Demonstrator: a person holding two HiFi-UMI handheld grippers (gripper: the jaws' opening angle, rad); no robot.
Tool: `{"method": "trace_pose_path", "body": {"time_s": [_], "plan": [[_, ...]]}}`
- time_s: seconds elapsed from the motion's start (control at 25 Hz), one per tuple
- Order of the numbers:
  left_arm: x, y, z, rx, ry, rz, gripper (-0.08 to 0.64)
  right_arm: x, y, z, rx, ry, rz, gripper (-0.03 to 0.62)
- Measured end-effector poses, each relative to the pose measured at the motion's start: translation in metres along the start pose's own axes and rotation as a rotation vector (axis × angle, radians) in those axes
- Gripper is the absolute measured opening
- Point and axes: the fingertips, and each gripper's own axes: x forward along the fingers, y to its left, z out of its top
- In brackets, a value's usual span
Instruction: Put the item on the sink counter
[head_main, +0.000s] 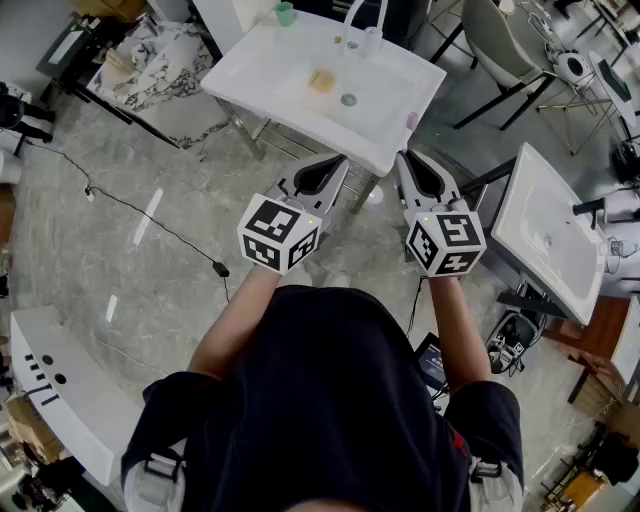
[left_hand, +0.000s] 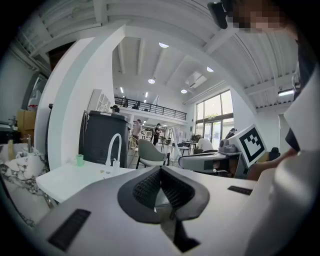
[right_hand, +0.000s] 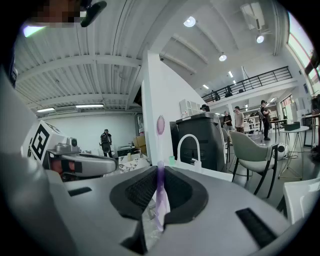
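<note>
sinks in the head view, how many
2: the centre sink ahead, the right sink by the picture's right edge. The white unit at lower left may be a third.

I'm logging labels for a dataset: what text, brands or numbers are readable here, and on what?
No readable text anywhere.
The left cube and right cube carry only black-and-white square marker patterns, no letters.
The toothbrush and sink show no print.

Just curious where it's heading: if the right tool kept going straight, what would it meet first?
Most likely the near corner of the white sink, though depth is unclear; the right tool, shut on a purple toothbrush, points at it.
</note>
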Motion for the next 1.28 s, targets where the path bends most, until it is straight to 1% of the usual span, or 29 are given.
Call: {"method": "trace_pose_path", "body": {"time_s": [0.32, 0.64, 0.96, 1.12, 1.28], "plan": [[-0.002, -0.01, -0.004, -0.005, -0.005, -0.016, 0.014, -0.008, -0.007, -0.001, 0.026, -0.019, -0.031, 0.061], [-0.004, -0.018, -0.001, 0.009, -0.018, -0.008, 0.014, -0.017, -0.003, 0.003, 0.017, -0.039, -0.014, 0.061], [-0.009, -0.024, -0.006, 0.012, -0.011, 0.0, 0.014, -0.022, -0.008, -0.002, 0.048, -0.05, -0.024, 0.061], [-0.007, -0.025, -0.008, 0.0, -0.006, 0.004, 0.014, -0.025, -0.008, -0.007, 0.056, -0.039, -0.018, 0.061], [-0.003, -0.026, -0.009, 0.008, 0.003, 0.001, 0.014, -0.025, -0.014, -0.009, 0.066, -0.038, -0.023, 0.061]]}}
